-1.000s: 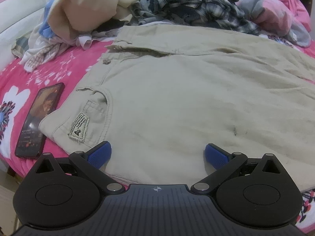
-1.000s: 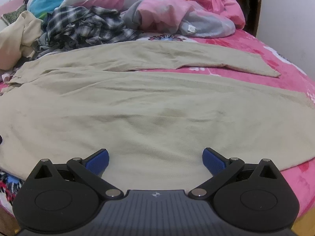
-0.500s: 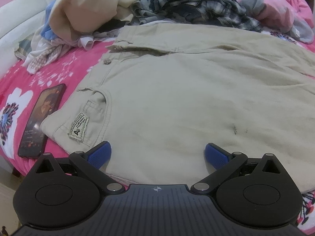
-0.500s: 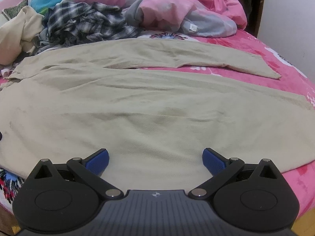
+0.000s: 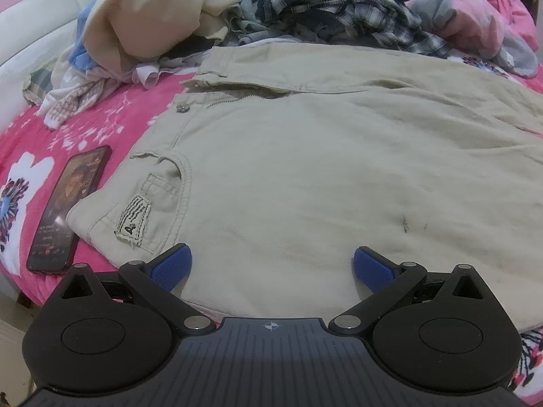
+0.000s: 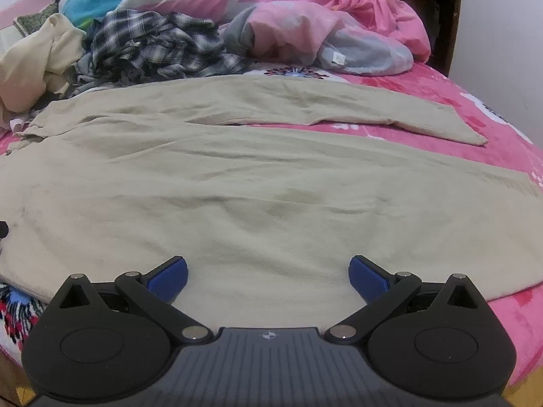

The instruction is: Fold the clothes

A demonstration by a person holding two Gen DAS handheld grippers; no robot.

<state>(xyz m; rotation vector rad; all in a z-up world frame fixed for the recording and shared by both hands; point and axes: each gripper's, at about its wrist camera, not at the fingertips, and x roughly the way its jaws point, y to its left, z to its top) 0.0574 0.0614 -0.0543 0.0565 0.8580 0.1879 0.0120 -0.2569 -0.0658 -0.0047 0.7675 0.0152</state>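
Left wrist view: khaki trousers lie flat across the pink bed, waistband at left of frame, phone beside it. Left hand-held gripper is wide open, gripping nothing, over the near hem. Right wrist view: right hand-held gripper is likewise wide open and empty above the near leg. Judged step: pre-grasp; next, pinch the near edge and fold.

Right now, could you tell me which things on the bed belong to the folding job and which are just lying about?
Part of the job:
- beige trousers, spread flat
- left hand-held gripper, open over them
- right hand-held gripper, open over them
- pile of unfolded clothes, possibly next

Just lying about:
- phone, beside the waistband
- pink quilt
- pink bedsheet
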